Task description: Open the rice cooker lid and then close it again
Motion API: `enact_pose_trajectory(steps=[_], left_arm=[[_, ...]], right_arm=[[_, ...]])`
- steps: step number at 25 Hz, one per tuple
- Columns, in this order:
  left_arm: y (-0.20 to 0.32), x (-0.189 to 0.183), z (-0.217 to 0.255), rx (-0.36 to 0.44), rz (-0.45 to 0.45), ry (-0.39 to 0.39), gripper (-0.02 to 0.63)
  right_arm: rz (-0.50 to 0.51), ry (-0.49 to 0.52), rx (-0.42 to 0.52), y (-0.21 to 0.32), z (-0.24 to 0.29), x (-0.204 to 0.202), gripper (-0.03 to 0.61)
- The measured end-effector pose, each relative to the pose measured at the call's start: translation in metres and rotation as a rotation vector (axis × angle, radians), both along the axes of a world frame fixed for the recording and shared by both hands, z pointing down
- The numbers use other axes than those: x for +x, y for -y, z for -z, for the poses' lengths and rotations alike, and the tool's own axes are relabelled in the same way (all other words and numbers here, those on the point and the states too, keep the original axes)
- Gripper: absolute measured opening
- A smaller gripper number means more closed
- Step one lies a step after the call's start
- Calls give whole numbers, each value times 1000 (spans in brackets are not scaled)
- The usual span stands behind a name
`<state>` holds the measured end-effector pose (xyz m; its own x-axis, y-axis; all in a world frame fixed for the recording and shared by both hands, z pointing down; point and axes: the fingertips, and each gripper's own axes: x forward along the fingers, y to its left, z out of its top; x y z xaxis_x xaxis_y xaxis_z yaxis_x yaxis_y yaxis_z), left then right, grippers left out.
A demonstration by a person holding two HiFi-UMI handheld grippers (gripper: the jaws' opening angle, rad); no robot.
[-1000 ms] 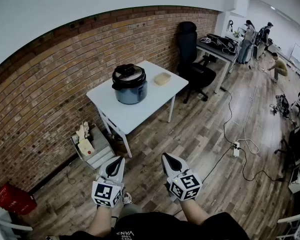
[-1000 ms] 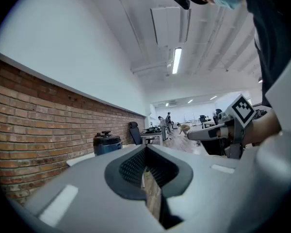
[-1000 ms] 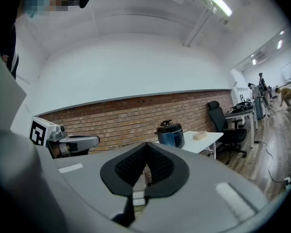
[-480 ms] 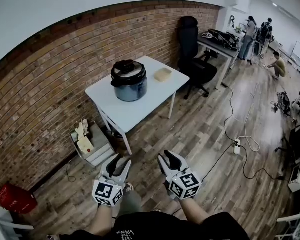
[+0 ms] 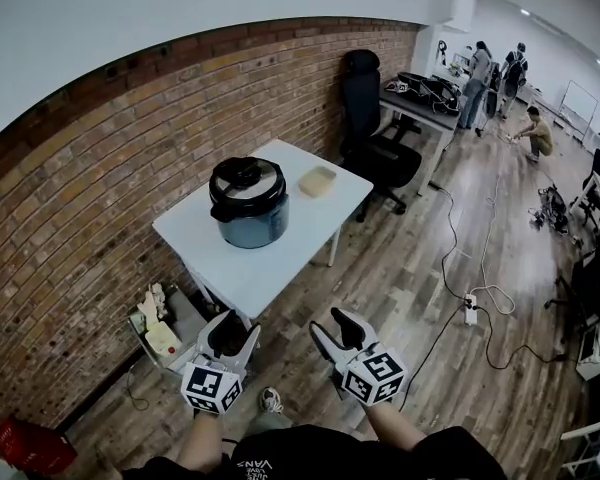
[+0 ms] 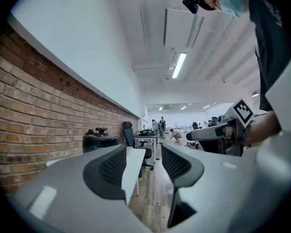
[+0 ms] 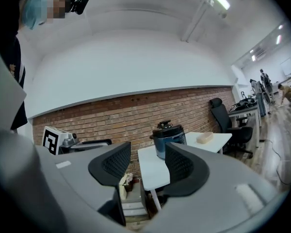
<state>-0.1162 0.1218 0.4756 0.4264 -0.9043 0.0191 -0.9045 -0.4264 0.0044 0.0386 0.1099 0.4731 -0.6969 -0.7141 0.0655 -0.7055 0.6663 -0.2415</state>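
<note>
Two grippers hang low in front of the person, well short of the white tabletop (image 5: 270,263). The left gripper (image 5: 238,324) and the right gripper (image 5: 327,322) both point level toward it, side by side and apart from each other. Each pair of jaws is opening, released, with nothing between the pads; only the room shows through the gaps. On the tabletop stands the rice cooker (image 5: 248,206), dark blue, with its black lid (image 5: 245,178) shut on top, at the end nearer the brick wall (image 5: 90,188). Near it, toward the office chair (image 5: 372,133), lies a small beige container (image 5: 317,180). Neither gripper touches the cooker.
</note>
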Motion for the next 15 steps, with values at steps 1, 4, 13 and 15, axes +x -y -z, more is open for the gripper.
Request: enact_pose_trajectory(steps=[1,4,13,15], left_arm=[[15,-7,4,20,0,7,201],[54,-29,14,48,-12,9,199],[121,-75,8,-4,-89,-9,219],[131,-80,7,-16,-95,-30,243]], right_arm=[[-8,-4,4,13,2,-5,215],[-33,5,13,48,9,-23,215],[-69,0,-6,112,6,-76,252],[-72,-6,-17,121,4,-80,255]])
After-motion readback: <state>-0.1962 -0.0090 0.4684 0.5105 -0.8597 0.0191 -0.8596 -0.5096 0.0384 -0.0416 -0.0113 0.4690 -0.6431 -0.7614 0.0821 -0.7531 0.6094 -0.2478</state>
